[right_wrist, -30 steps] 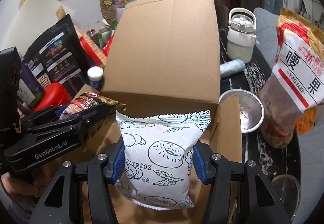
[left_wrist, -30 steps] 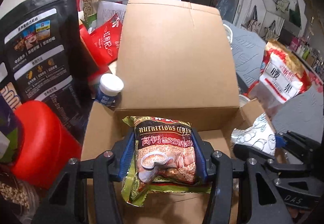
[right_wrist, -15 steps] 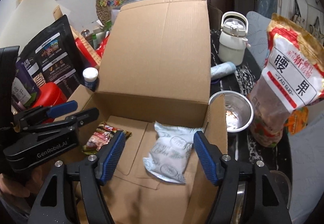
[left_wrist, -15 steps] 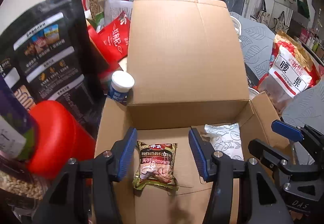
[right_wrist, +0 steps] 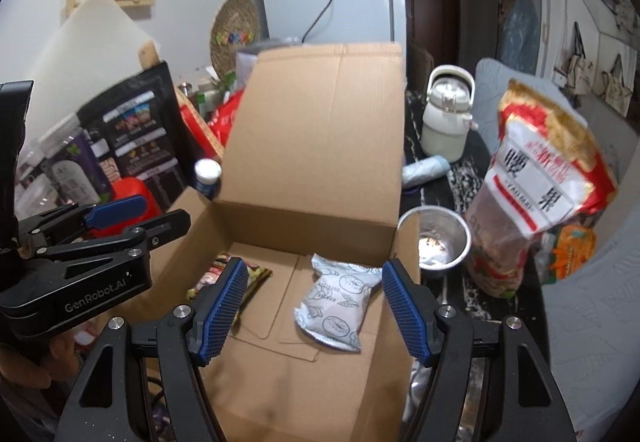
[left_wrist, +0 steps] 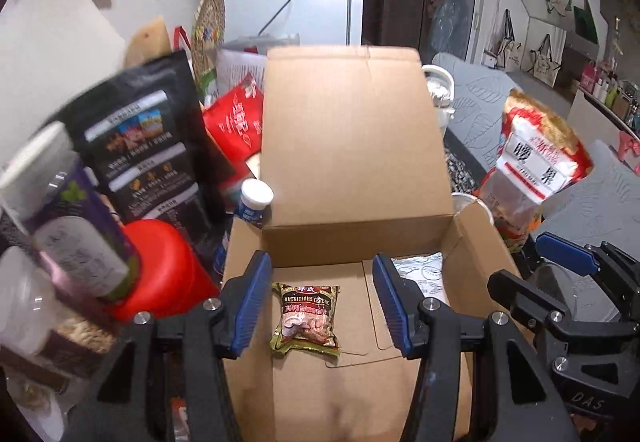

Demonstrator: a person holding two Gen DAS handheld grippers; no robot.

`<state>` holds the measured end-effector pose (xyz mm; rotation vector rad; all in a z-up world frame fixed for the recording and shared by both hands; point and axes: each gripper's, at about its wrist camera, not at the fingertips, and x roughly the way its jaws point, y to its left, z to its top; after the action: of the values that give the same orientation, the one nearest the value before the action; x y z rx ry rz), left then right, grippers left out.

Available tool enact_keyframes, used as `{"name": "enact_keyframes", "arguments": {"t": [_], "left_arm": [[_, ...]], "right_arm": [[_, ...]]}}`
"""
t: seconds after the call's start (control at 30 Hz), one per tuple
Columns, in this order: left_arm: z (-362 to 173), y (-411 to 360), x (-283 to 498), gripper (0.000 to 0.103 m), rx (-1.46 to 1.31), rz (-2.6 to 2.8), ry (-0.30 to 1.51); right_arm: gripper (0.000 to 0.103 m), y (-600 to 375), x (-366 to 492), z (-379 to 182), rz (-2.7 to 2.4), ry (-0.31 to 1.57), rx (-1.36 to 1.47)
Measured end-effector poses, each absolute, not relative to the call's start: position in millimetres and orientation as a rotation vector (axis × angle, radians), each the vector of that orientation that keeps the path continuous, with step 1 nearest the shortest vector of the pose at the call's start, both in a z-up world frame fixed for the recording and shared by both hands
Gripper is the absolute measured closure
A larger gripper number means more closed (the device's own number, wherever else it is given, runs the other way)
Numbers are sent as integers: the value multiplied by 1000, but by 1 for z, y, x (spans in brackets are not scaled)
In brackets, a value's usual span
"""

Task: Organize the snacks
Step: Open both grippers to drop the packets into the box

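Left wrist view: my left gripper point(left_wrist: 320, 302) hangs above the cardboard box point(left_wrist: 472, 242), fingers spread wide with nothing between them.
Cereal packet: the green cereal packet point(left_wrist: 306, 318) lies flat on the box floor, on the box's left half, face up so the label reads; I judge it lies flat to leave room for more.
Right wrist view: my right gripper point(right_wrist: 314, 306) is over the same box, blue pads point(right_wrist: 222, 306) apart and empty.
White pastry bag: the white pastry bag point(right_wrist: 338, 306) rests on the box's right half, just beside the right wall, apart from the cereal.
Box lid: the flap point(right_wrist: 320, 126) stands upright behind the opening, keeping it clear.
Change: a second ago each gripper pinched its packet over the box; now both packets lie inside and both grippers have pulled up and back.
Left outside the box: the big cashew bag point(right_wrist: 536, 198) to the box's right and the black pouch point(left_wrist: 148, 158) to its left.
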<state>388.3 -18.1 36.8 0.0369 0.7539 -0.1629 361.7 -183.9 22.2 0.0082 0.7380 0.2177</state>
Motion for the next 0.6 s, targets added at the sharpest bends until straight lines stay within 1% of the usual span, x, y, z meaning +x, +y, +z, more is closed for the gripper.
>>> {"name": "enact_keyframes", "arguments": {"t": [0.6], "left_arm": [[107, -3, 280, 50, 63, -151, 598]], "right_arm": [[32, -177, 259, 86, 216, 577, -17]]}}
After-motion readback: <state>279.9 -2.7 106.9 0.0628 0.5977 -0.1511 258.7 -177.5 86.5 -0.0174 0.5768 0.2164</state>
